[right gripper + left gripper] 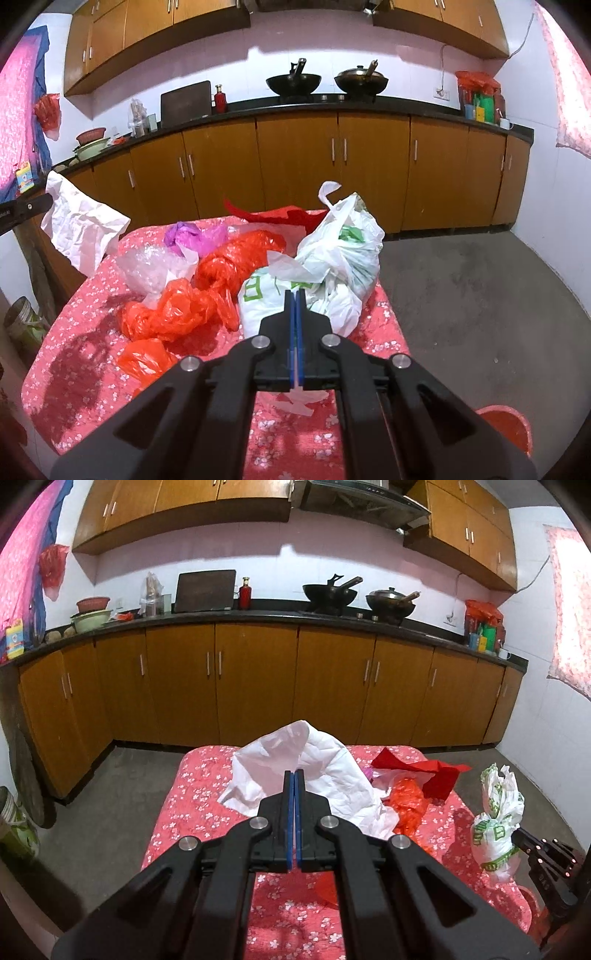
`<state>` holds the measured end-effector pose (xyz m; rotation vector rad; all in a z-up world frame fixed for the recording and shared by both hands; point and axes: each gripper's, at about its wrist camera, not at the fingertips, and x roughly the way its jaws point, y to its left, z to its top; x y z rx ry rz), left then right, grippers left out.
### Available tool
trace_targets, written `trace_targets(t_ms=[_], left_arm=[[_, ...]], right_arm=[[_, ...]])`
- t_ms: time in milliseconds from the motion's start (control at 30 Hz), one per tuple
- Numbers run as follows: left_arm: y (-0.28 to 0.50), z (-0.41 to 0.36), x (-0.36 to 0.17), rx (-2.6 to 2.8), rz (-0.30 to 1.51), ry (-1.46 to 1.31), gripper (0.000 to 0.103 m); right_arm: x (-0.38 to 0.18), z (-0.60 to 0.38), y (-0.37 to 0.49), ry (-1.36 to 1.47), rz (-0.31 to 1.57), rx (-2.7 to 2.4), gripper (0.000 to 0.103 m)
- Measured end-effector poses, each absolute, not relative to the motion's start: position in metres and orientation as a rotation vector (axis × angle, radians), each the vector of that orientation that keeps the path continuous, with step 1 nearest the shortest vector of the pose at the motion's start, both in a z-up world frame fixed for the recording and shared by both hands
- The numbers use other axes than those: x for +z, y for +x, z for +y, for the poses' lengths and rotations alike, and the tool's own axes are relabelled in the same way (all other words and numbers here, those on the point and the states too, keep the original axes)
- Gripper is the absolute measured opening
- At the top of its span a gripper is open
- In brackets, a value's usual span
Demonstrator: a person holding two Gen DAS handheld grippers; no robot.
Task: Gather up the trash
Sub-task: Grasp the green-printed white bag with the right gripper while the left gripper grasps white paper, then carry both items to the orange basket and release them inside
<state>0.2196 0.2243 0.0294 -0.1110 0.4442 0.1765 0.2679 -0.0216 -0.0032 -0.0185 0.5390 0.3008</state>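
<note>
Over a table (192, 805) draped in red floral cloth, the left gripper (294, 775) is raised and level, jaws pressed together on a crumpled white paper sheet (280, 771) that hangs clear of the cloth. At its 3 o'clock, the right gripper (297, 295) is angled down, jaws clamped on a white shopping bag with green print (332, 258) that bulges ahead of it. Crumpled red plastic bags (207, 295) lie on the cloth at its 10 o'clock.
</note>
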Motion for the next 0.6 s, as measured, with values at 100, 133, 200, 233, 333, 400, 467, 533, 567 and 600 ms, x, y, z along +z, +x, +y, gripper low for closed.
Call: trace_targets(t_ms=[100,133,200,233,333,400,467,533,567,600], left_arm=[[0.219,0.216,0.033,0.161,0.437,-0.098,0.0],[0.219,0.213,0.035,0.153,0.434,-0.095,0.0],[0.219,0.207,0.037,0.138,0.428,-0.092,0.0],[0.219,0.202,0.038,0.125,0.425,-0.089,0.0],[0.22,0.187,0.041,0.087,0.418,-0.077,0.0],[0.221,0.173,0.044,0.053,0.412,-0.063,0.0],[0.221,0.161,0.045,0.024,0.407,-0.052,0.0],[0.221,0.146,0.046,-0.015,0.405,-0.041,0.0],[0.222,0.139,0.046,-0.033,0.405,-0.036,0.0],[0.224,0.132,0.046,-0.052,0.406,-0.032,0.0]], right_arm=[[0.002,-0.028,0.265,-0.016,0.523,0.287,0.002],[0.003,-0.03,0.264,-0.016,0.52,0.282,0.002],[0.006,-0.036,0.261,-0.017,0.509,0.263,0.002],[0.006,-0.04,0.26,-0.019,0.504,0.255,0.002],[0.008,-0.053,0.257,-0.019,0.494,0.226,0.002],[0.008,-0.061,0.256,-0.017,0.489,0.206,0.002],[0.008,-0.073,0.253,-0.015,0.481,0.179,0.002],[0.007,-0.084,0.251,-0.009,0.479,0.158,0.002],[0.006,-0.092,0.249,-0.006,0.478,0.141,0.002],[0.005,-0.098,0.247,-0.006,0.477,0.126,0.002]])
